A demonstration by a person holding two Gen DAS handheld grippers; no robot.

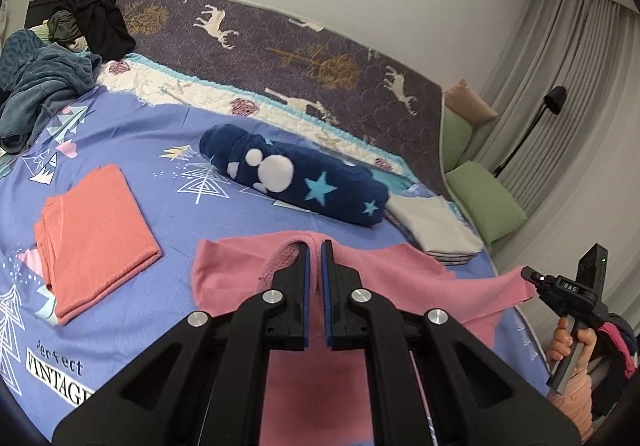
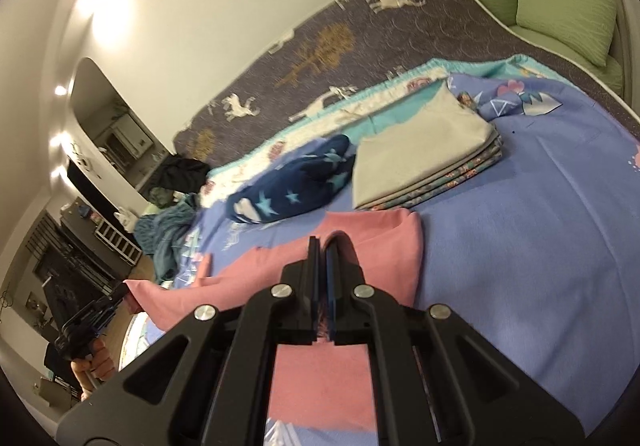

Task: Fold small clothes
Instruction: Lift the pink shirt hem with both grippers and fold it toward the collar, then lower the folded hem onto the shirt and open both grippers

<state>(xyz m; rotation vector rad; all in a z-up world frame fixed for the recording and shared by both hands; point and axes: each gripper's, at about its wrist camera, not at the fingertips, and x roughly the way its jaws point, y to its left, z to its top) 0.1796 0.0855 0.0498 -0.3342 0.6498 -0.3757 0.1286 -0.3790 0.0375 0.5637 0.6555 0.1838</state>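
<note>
Handling note: pink garment (image 1: 248, 278) is thin knit, light, floppy, no stiffness, so it drapes and sags between grips over the bed (image 1: 224, 213). Left gripper (image 1: 316, 262) fingers are nearly closed, pinching a ribbed edge, probably the neckline; right gripper (image 2: 323, 258) fingers are fully closed on another edge of the same cloth. Best holds look like seams or hems, spread apart and kept taut so wrinkles stay out. Low slip risk, snagging unlikely.

Two close wrist views over bed (image 1: 248, 230)
</note>
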